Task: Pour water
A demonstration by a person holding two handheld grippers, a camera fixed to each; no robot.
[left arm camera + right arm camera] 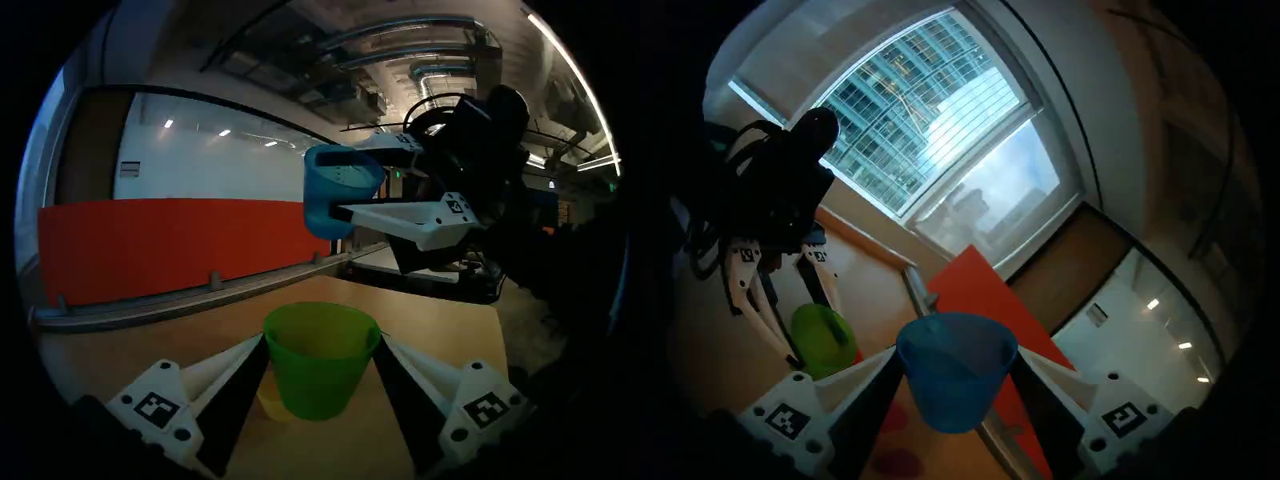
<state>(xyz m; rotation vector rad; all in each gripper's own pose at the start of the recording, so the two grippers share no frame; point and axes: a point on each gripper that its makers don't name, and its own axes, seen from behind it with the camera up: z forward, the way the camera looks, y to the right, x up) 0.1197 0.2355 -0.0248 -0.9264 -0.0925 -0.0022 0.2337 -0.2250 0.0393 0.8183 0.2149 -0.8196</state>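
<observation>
The left hand-held gripper (pixel 320 346) pinches the green cup (pixel 320 372) near the tabletop (pixel 436 320). The right hand-held gripper (pixel 956 362) pinches the blue cup (pixel 956 384), high above and aside. Tipped from there, water could miss the green cup and splash.

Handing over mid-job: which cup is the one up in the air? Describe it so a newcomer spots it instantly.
Find the red wall panel behind the wooden table. In front of its right end, high above the table, the right gripper clamps a blue cup. Unlike the green cup that the left gripper holds upright lower down, it is blue, raised and tipped sideways.
</observation>
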